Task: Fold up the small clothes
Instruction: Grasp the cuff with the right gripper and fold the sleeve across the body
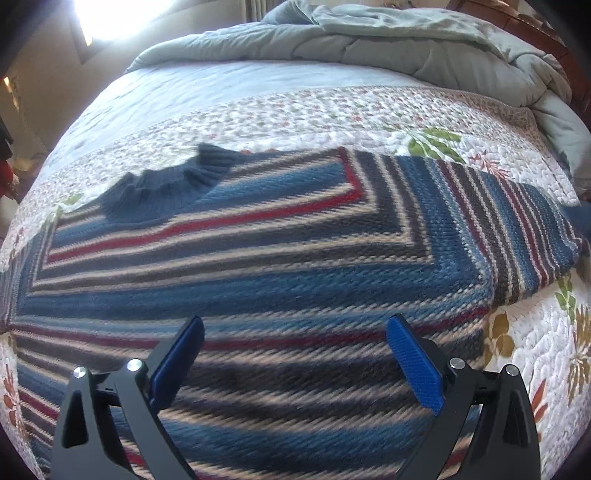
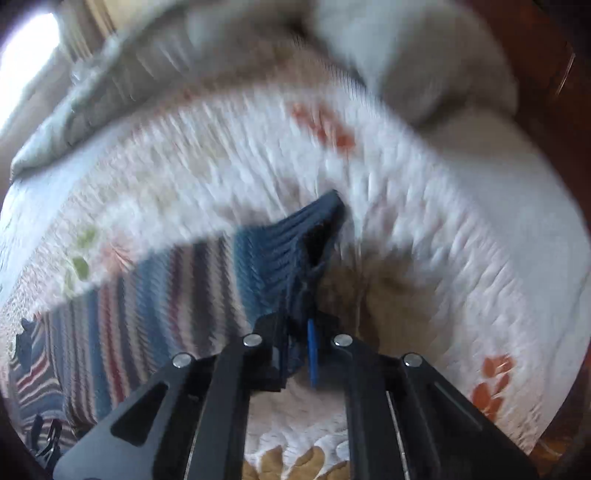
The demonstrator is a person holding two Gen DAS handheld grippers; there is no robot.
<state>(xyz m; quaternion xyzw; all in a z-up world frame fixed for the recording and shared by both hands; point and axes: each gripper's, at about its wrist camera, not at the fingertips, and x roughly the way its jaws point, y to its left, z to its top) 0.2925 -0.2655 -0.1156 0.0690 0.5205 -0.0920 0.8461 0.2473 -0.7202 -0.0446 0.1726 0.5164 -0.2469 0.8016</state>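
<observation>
A small striped knit sweater (image 1: 258, 266) in blue, red, cream and dark grey lies spread on the quilted bed, its dark blue ribbed collar (image 1: 173, 184) at the far left. My left gripper (image 1: 295, 332) is open and empty, its blue pads just above the sweater's body. In the blurred right wrist view my right gripper (image 2: 295, 332) is shut on the dark blue ribbed cuff (image 2: 306, 236) of the sweater's sleeve (image 2: 166, 288), lifted off the quilt.
The floral white quilt (image 1: 535, 350) covers the bed. A bunched grey-green duvet (image 1: 406, 44) lies at the far side, with a wooden headboard (image 1: 569, 55) at the right. A bright window (image 1: 107, 14) is at top left.
</observation>
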